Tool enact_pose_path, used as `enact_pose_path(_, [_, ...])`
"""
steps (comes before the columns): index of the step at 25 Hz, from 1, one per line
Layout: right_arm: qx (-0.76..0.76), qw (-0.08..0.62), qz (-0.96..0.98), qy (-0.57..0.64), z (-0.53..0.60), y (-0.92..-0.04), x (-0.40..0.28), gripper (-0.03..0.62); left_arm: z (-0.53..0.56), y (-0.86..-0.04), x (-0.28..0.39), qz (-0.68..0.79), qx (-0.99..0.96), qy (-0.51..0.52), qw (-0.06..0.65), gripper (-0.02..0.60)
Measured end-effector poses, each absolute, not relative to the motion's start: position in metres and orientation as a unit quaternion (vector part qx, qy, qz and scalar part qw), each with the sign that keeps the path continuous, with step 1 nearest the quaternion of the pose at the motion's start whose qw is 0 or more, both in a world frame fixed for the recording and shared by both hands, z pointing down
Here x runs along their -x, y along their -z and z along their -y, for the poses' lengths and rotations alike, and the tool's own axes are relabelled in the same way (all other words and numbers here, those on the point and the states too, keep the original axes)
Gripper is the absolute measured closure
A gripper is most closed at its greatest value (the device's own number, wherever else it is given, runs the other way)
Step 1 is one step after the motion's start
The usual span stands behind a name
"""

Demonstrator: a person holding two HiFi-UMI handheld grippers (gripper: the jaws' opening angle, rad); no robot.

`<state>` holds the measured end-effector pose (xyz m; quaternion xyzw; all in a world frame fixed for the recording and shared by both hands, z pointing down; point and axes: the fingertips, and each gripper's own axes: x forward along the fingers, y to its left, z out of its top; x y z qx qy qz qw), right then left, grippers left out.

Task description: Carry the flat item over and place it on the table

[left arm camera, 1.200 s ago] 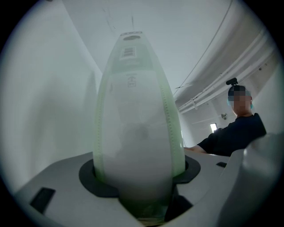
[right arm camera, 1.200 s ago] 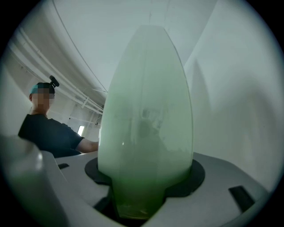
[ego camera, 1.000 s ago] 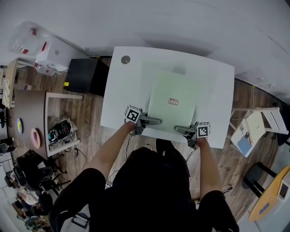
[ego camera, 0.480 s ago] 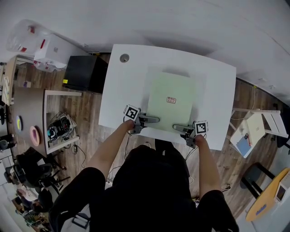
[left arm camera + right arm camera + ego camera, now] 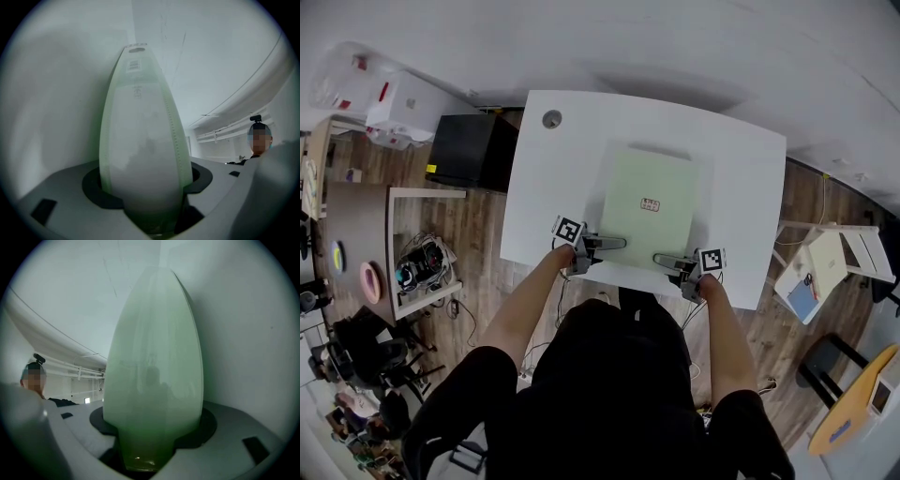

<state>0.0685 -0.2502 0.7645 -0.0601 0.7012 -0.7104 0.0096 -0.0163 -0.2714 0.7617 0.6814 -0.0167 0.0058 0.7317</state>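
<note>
The flat item is a pale green board (image 5: 648,206) with a small label at its middle. It lies level over the white table (image 5: 741,169), close to the top; I cannot tell if it touches. My left gripper (image 5: 614,243) is shut on the board's near left edge and my right gripper (image 5: 664,259) on its near right edge. The left gripper view shows the board (image 5: 140,140) edge-on, seated deep between the jaws of that gripper (image 5: 145,187). In the right gripper view the board (image 5: 154,357) fills the right gripper (image 5: 152,427) the same way.
A round cable hole (image 5: 551,119) sits in the table's far left corner. A black box (image 5: 473,155) stands on the wooden floor left of the table, near a low shelf with cables (image 5: 427,267). A white stool (image 5: 825,267) stands to the right.
The board and both grippers have sunk toward the table; the board looks smaller and has shifted slightly left. Both grips look unchanged.
</note>
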Motion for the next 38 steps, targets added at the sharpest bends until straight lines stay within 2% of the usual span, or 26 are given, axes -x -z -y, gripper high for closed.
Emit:
enact_pose_path(17, [0.129,0.044,-0.672,0.728,0.268,-0.768,-0.100,0.281,0.280,-0.761,0.018,0.033,-0.677,0.013,0.735,0.272])
enact_pose_path(24, [0.141,0.028,-0.681,0.718,0.270,-0.770,-0.107,0.281,0.280,-0.762,0.016,0.036,-0.679,0.012,0.734,0.270])
enact_pose_path(29, [0.153,0.022,-0.687,0.710,0.272,-0.767,-0.109,0.281,0.281,-0.756,0.017,0.047,-0.682,-0.006,0.730,0.230])
enact_pose_path(34, [0.181,-0.004,-0.677,0.713,0.264,-0.775,-0.120,0.283,0.292,-0.759,0.029,0.074,-0.731,-0.019,0.679,0.199])
enact_pose_path(38, [0.199,0.016,-0.680,0.705,0.272,-0.775,-0.129,0.282,0.289,-0.760,0.039,0.095,-0.706,-0.020,0.702,0.198])
